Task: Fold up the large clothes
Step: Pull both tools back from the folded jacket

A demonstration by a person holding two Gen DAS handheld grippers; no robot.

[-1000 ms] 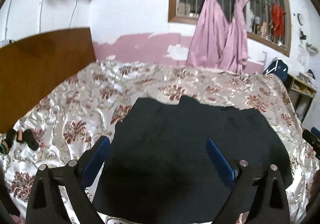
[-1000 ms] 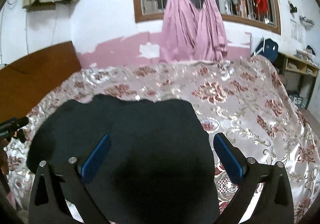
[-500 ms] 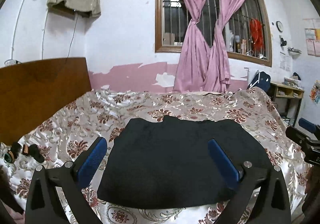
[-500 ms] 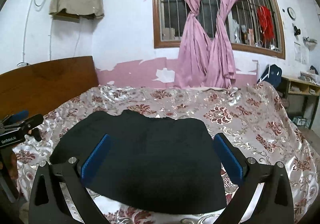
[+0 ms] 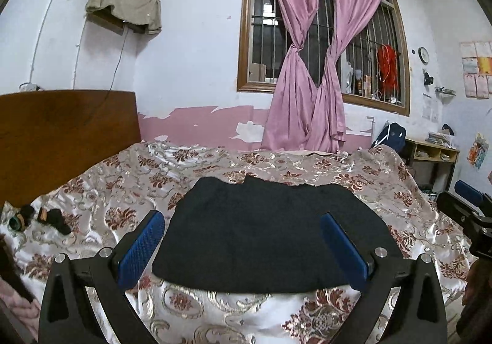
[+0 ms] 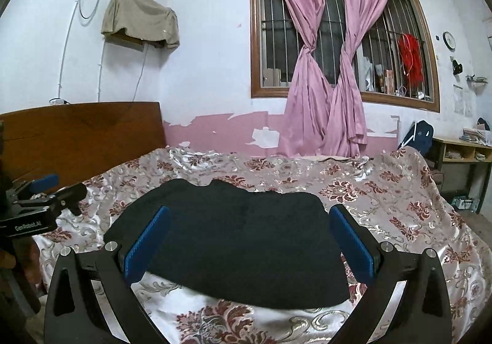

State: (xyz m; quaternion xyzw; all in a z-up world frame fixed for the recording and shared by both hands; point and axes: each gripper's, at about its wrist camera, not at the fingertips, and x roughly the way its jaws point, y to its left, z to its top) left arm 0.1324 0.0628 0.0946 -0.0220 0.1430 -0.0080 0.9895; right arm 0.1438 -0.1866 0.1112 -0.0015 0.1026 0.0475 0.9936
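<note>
You are holding your left tongs and right tongs spread wide, gripping nothing, above the near edge of the black garment. The garment is lying flat on the floral bedspread, well apart from the wooden headboard.

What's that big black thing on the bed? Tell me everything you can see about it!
It is a black garment, soft dark cloth lying flat and folded into a wide, roughly square shape on the flowery bedspread. Its far edge is wavy and its near edge is straight. Nothing holds it: the left gripper and the right gripper hover open above it.
</note>
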